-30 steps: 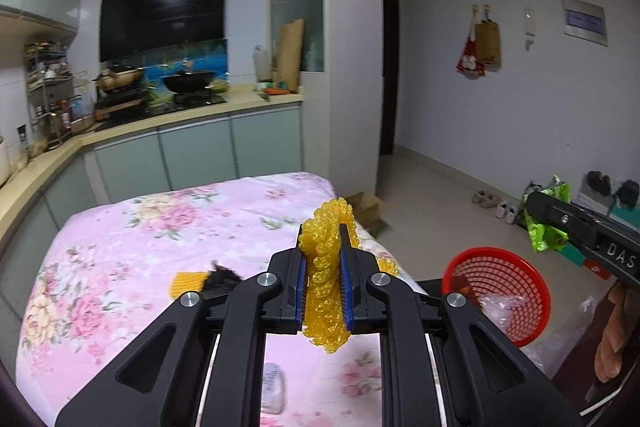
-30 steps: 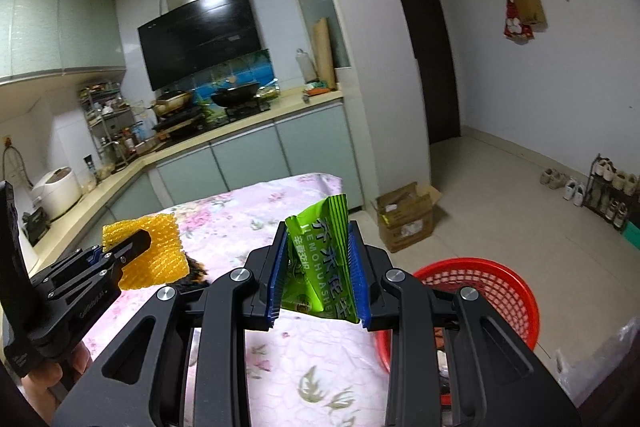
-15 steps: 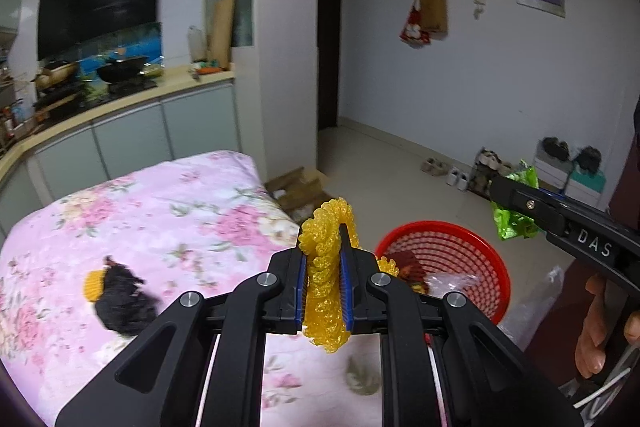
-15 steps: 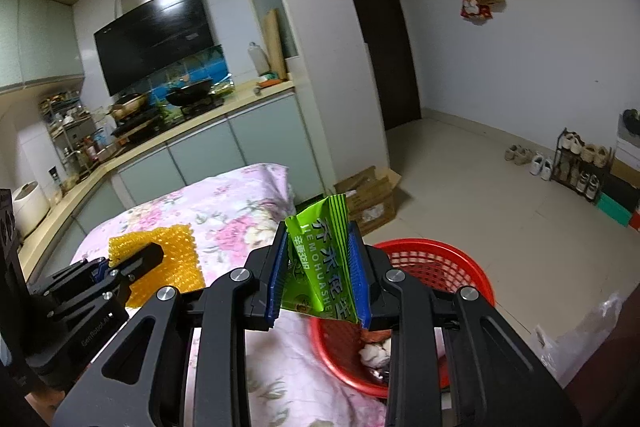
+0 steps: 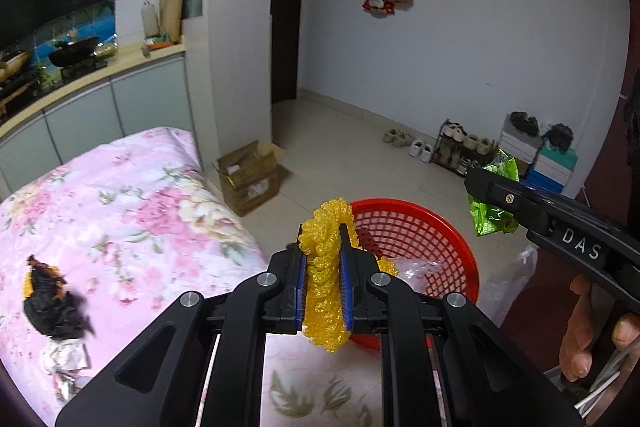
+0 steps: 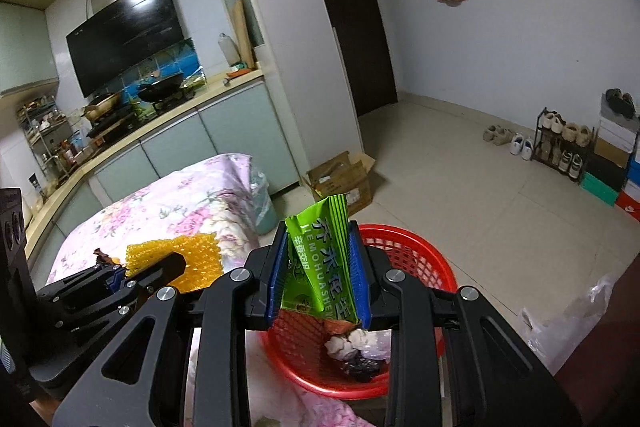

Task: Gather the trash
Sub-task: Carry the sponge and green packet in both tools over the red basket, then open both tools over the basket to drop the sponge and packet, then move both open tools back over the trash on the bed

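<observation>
1. Left tongs (image 5: 325, 281): clamped on yellow bubble wrap (image 5: 326, 291), beside red basket (image 5: 420, 227).
2. Right tongs (image 6: 322, 275): gripping green wrapper (image 6: 320, 267) above the basket.
3. Table (image 5: 120, 211): floral cloth, black scrap (image 5: 50, 307); tiled floor (image 6: 480, 195).

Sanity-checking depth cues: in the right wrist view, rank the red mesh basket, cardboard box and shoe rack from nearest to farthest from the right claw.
1. Red plastic mesh basket: just beyond the right claw, below it.
2. Open brown cardboard box: on the floor past the basket, by the white pillar.
3. Dark metal shoe rack: far right, against the wall.
</observation>
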Motion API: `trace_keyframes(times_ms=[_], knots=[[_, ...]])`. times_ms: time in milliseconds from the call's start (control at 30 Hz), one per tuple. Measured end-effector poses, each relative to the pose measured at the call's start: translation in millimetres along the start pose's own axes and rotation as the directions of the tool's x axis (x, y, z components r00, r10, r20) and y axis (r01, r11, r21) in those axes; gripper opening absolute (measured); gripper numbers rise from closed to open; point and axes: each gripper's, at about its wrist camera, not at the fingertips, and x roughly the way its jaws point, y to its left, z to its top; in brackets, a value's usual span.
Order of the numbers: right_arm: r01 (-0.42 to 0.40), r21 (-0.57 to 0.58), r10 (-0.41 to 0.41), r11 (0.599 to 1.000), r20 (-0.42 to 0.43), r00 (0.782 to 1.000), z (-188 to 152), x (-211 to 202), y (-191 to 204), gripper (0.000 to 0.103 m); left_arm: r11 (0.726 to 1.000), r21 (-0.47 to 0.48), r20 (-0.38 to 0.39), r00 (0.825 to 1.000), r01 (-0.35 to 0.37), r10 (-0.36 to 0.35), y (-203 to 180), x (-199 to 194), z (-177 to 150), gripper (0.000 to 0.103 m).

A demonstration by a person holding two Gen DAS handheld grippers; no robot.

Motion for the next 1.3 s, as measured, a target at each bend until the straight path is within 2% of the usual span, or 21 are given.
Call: trace_keyframes(times_ms=[300, 533, 567, 633, 700, 800, 967, 1033, 1100, 1300], knots=[[0.029, 0.047, -0.028, 0.998, -0.030, 0.999, -1, 13, -25, 0.028, 0.998, -0.020, -0.089, 0.994, 0.059, -0.061, -12, 42, 0, 0.012], [0.037, 0.093, -0.028, 0.995, -0.101, 0.995, -7, 39, -41, 0.029, 0.995, -0.038, -0.187, 0.978, 0.090, -0.095, -17, 83, -6, 0.015], [0.037, 0.098, -0.027, 0.994, -0.108, 0.994, -7, 41, -44, 0.029, 0.995, -0.039, -0.196, 0.976, 0.093, -0.099, -17, 87, -7, 0.018], [0.043, 0.115, -0.027, 0.992, -0.134, 0.991, -11, 51, -49, 0.029, 0.994, -0.046, -0.221, 0.969, 0.104, -0.111, -20, 97, -10, 0.029], [0.045, 0.126, -0.026, 0.991, -0.152, 0.988, -13, 58, -52, 0.029, 0.994, -0.052, -0.233, 0.967, 0.098, -0.108, -20, 103, -12, 0.049], [0.049, 0.133, -0.026, 0.990, -0.169, 0.985, -16, 65, -54, 0.029, 0.995, -0.055, -0.239, 0.966, 0.089, -0.099, -16, 104, -13, 0.065], [0.053, 0.133, -0.027, 0.990, -0.195, 0.981, -20, 76, -56, 0.030, 0.998, -0.050, -0.202, 0.979, 0.032, -0.041, -6, 90, -10, 0.069], [0.049, 0.139, -0.020, 0.989, -0.203, 0.979, -22, 79, -57, 0.037, 0.999, -0.043, -0.178, 0.984, -0.002, -0.005, -1, 79, -8, 0.070], [0.043, 0.152, -0.010, 0.987, -0.208, 0.978, -23, 81, -58, 0.050, 0.999, -0.040, -0.161, 0.987, -0.032, 0.026, 4, 68, -7, 0.072], [0.019, 0.166, 0.017, 0.986, -0.214, 0.977, -24, 81, -56, 0.057, 0.996, -0.076, -0.142, 0.989, -0.051, 0.040, 19, 43, -7, 0.074]])
